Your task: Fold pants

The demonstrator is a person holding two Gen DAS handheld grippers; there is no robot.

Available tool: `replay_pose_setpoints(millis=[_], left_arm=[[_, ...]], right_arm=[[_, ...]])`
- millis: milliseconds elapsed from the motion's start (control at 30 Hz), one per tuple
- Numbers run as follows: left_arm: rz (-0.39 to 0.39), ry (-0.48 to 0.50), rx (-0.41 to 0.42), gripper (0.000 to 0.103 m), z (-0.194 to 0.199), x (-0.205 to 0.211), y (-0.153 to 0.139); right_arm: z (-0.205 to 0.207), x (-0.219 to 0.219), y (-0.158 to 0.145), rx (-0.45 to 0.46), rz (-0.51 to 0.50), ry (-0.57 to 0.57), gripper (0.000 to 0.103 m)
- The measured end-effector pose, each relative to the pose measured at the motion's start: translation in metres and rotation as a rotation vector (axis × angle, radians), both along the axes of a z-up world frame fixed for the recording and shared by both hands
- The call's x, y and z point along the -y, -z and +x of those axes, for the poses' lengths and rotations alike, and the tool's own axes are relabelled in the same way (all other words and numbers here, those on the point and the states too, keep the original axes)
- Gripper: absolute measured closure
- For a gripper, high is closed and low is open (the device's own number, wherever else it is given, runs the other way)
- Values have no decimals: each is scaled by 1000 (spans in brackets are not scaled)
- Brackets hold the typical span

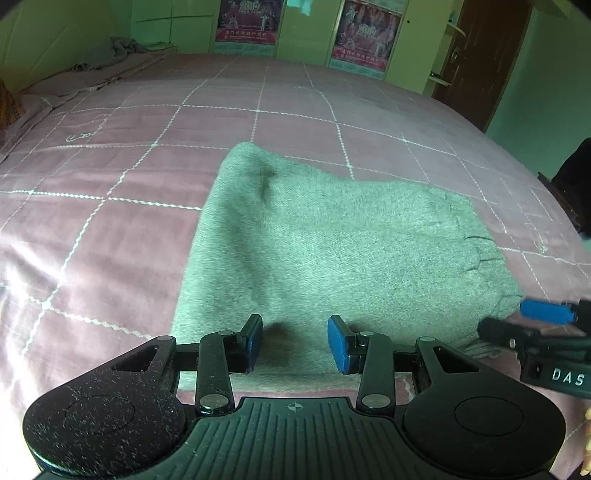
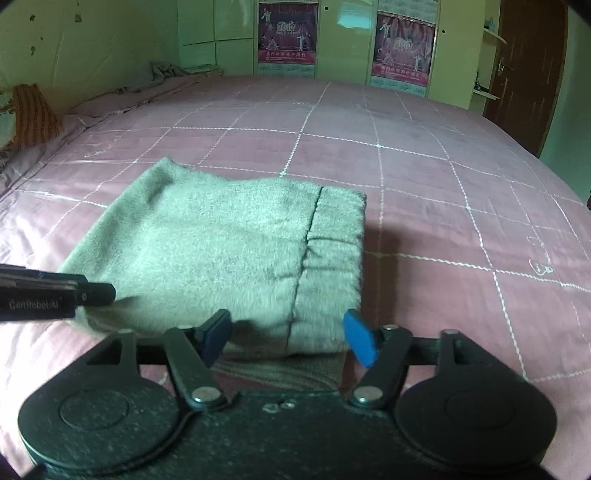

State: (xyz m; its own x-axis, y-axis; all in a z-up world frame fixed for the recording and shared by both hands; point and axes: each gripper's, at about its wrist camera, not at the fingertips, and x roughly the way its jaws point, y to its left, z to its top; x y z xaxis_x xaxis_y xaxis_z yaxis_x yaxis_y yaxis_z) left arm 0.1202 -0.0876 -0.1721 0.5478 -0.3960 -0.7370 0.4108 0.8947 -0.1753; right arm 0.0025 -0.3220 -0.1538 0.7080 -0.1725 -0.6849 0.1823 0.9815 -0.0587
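Note:
Grey fleecy pants [image 1: 332, 251] lie folded into a flat rectangle on the pink quilted bed [image 1: 110, 221]. In the right wrist view the pants [image 2: 221, 243] show a gathered waistband [image 2: 332, 251] along their right side. My left gripper [image 1: 295, 345] hovers over the near edge of the pants, its blue pads apart and the fabric lying flat beneath them. My right gripper [image 2: 288, 338] stands open at the near right corner, with the folded edge between its pads but not pinched. It also shows at the right edge of the left wrist view [image 1: 524, 321].
The pink bed cover [image 2: 461, 221] with white grid lines spreads far around the pants. Crumpled bedding [image 1: 122, 48] lies at the far left corner and an orange striped cloth [image 2: 33, 114] at the left. Wardrobe doors with posters [image 1: 247, 22] and a brown door [image 1: 480, 55] stand behind.

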Motion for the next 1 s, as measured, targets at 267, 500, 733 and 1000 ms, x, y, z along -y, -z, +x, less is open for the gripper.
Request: replay_pose_setpoints(millis=[267,500,733,1000], left_arm=[[-26,-67,-18,63,14,-30,-9],[-57,-105,-113,58,42,-45,8],[-130,-115,-227,35,72,-52,35],[-240,-65,-282,57,84,-52,47]], right_arm=[[-15,38,4,-9,208,90,32],[-12,72,12,6,410,161,25],[5,101,42,-25,687,142,24],[12,109,55,1,802,118,39]])
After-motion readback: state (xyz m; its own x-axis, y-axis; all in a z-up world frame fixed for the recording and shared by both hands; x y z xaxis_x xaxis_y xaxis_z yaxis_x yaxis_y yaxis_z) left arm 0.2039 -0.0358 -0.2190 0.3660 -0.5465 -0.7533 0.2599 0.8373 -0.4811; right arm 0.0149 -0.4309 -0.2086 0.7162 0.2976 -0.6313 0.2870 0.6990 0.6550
